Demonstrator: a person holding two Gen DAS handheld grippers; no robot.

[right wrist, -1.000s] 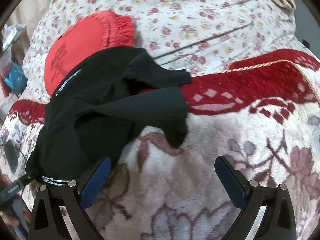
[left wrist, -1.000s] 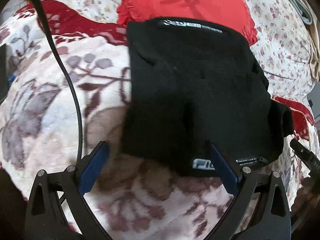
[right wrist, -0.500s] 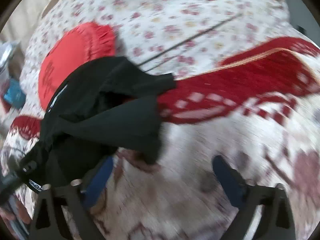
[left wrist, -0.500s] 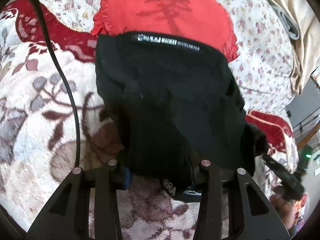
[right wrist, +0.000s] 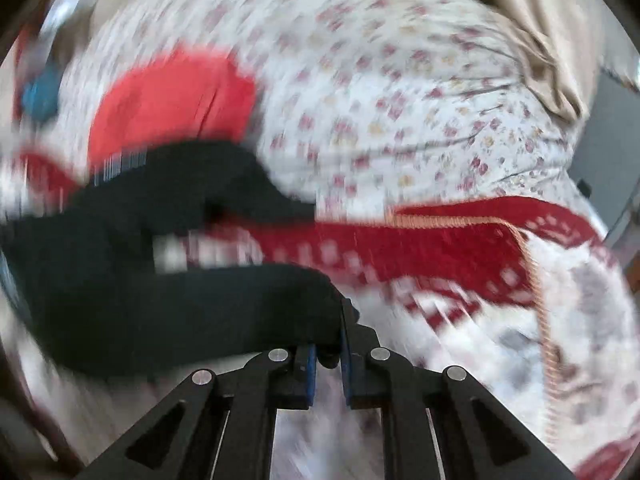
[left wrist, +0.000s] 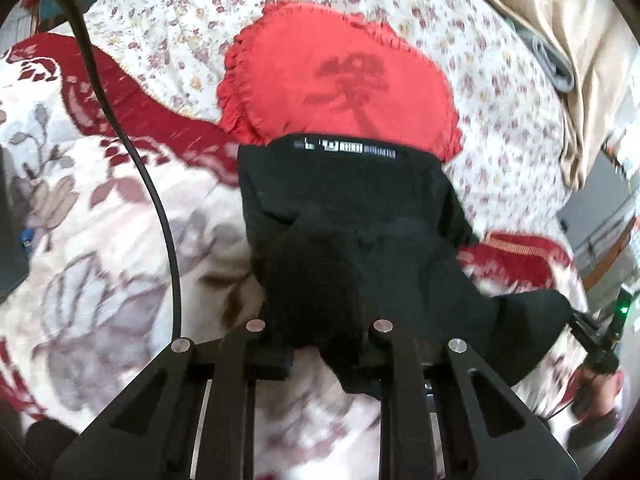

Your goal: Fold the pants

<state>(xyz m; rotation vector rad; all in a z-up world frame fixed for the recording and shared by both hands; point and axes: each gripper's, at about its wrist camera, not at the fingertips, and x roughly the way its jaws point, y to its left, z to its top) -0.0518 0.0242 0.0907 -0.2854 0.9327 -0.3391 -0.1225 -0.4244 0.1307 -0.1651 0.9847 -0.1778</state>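
The black pants (left wrist: pixel 352 208) lie on a floral blanket, their waistband with white lettering against a red cushion (left wrist: pixel 340 76). My left gripper (left wrist: pixel 320 340) is shut on the near edge of the pants, with cloth bunched between its fingers. In the right wrist view, which is blurred by motion, my right gripper (right wrist: pixel 330 356) is shut on a corner of the pants (right wrist: pixel 160 304), and the cloth stretches off to the left. The right gripper also shows at the far right of the left wrist view (left wrist: pixel 592 336), holding the cloth's other corner.
A black cable (left wrist: pixel 132 152) curves across the blanket (left wrist: pixel 100 240) on the left. A dark red band of the blanket (right wrist: pixel 440 240) crosses the bed. A beige cloth (left wrist: pixel 560 40) lies at the back right. A floral sheet (right wrist: pixel 400 100) covers the far side.
Both grippers went from open to shut on the near edge of the pants. The near edge has lifted and moved toward the waistband and cushion.
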